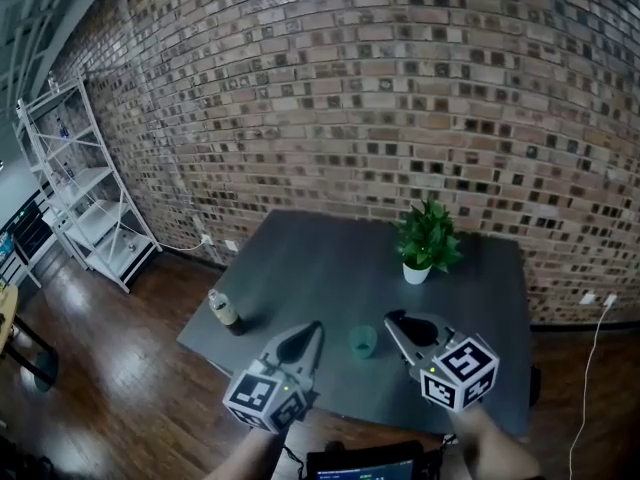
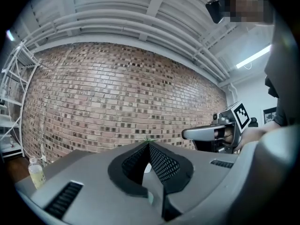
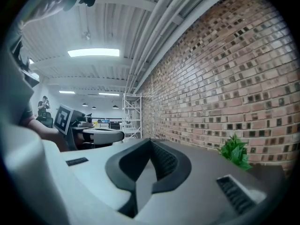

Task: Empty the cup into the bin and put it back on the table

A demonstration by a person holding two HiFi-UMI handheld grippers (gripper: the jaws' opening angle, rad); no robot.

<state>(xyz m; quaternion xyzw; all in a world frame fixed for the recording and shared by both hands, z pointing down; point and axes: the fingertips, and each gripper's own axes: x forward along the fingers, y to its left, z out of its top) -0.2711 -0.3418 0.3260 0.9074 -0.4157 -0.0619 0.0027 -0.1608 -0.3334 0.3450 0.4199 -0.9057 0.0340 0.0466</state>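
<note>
Brick wall backs a dark grey desk, with white shelving on the wood floor to the left. Left gripper and right gripper are held over the desk's near edge; both pairs of jaws are closed together, with nothing between them. A potted plant stands toward the wall and a bottle at the left corner. The green cup sits upright on the desk between the grippers, apart from both.

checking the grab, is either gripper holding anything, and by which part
Nothing is held. The left gripper and right gripper are shut and empty; the cup stands on the table between them, untouched.
</note>
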